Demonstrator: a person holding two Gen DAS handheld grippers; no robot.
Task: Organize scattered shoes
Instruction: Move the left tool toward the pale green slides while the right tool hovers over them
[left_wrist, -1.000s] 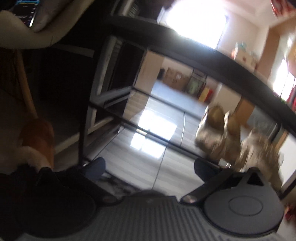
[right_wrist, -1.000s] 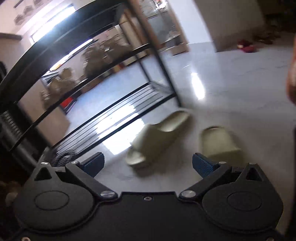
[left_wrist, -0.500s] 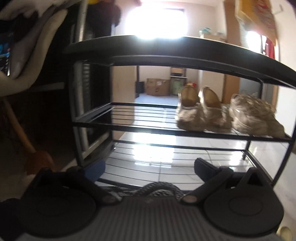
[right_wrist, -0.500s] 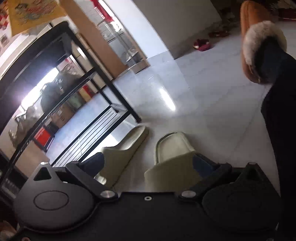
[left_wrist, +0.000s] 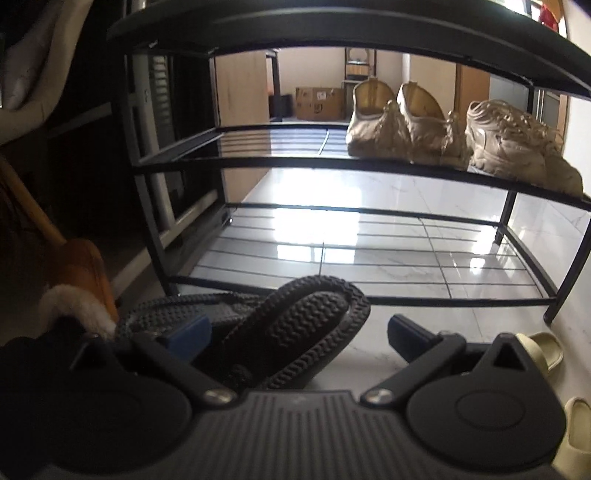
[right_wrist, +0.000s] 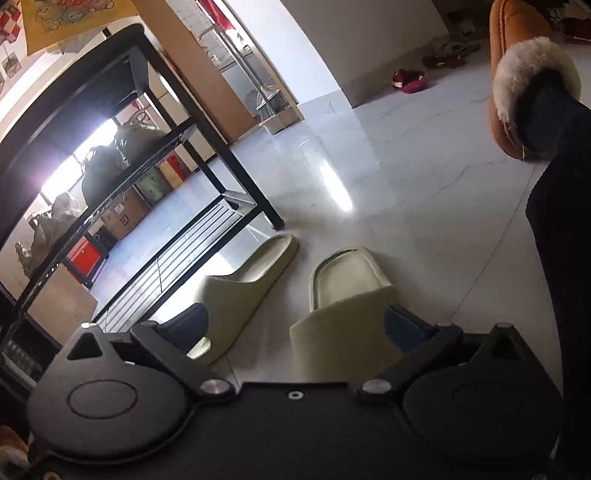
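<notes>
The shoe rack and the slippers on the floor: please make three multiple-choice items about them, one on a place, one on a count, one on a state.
1. Where do the beige shoes stand on the shoe rack?
A. the bottom shelf
B. the middle shelf
C. the floor in front

2. How many pale green slippers lie on the floor in the right wrist view?
A. one
B. two
C. four

3. How is the left tool?
A. open, nothing gripped
B. shut on a slipper
C. out of view

Answers:
1 B: the shoes sit on the wire shelf above the bare bottom shelf.
2 B: one slipper is beside the rack and another slipper is nearer the right tool.
3 A: its jaws stand wide apart, and the black slippers lie below, not pinched.
</notes>
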